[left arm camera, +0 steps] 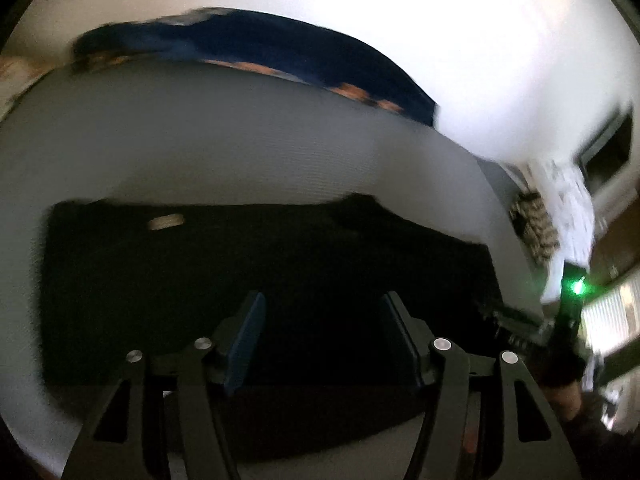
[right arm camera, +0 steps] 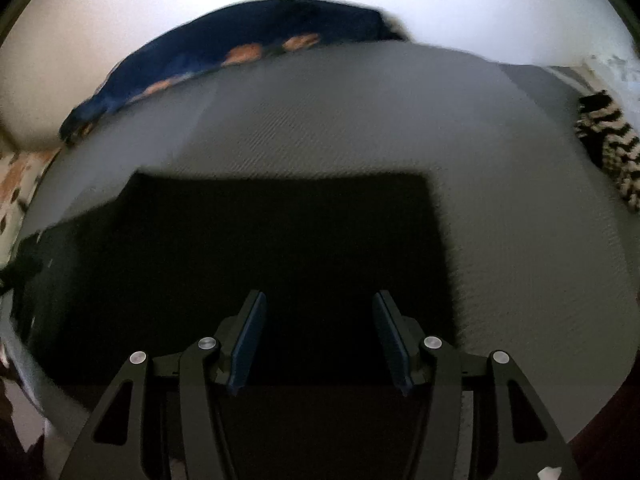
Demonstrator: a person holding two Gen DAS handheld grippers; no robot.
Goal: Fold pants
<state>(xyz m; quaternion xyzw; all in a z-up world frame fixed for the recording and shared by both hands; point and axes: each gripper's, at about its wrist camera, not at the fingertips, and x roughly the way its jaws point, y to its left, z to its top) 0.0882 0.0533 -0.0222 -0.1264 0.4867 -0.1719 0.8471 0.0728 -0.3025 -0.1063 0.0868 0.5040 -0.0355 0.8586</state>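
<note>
Black pants [right arm camera: 280, 248] lie squared on grey bedding [right arm camera: 500, 200].

A bedroom at home is showing here. A grey bedspread [right arm camera: 360, 128] is lying across a bed, a blue patterned pillow [right arm camera: 224, 40] sitting against the white wall [left arm camera: 480, 40].

Dim foreground, blown-out background, motion blur in both fisheye views.

Strong light from the far wall [left arm camera: 500, 40] washes it out to near white in both pictures, while the black pants [left arm camera: 260, 272] sink into a dark mass with almost no visible folds or texture. The grey bed surface [right arm camera: 400, 128] is evenly lit and shows its weave only in the right wrist view. The left wrist view is smeared, worst at its right edge, where a green light [left arm camera: 577, 287] glares. Both circular frames bend straight edges and darken to black at the corners.
</note>
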